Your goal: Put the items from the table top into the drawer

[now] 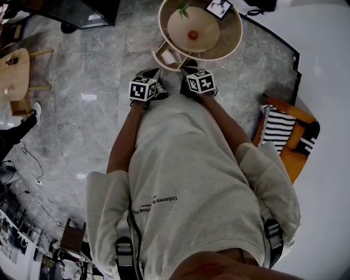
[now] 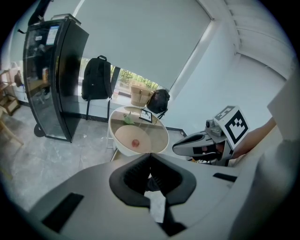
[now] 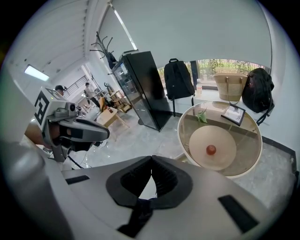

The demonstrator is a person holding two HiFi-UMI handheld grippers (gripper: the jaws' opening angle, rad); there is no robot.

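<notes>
A round glass-topped table [image 1: 232,41] stands just ahead of me. On it lie a small red ball [image 1: 193,35], a green leafy item [image 1: 183,10] and a framed card [image 1: 219,6]. The ball [image 3: 211,149], the green item [image 3: 202,116] and the card [image 3: 233,114] also show in the right gripper view. A small wooden drawer [image 1: 168,56] stands open at the table's near side with something white in it. My left gripper [image 1: 153,74] and right gripper [image 1: 189,69] hang side by side short of the table, both shut with nothing between the jaws.
A wooden chair with a striped cushion [image 1: 284,131] stands at my right, against a white wall. A small wooden table [image 1: 13,71] is far left. Beyond the round table are a black glass cabinet [image 3: 145,89], two backpacks [image 3: 179,79] and a woven basket [image 3: 229,86].
</notes>
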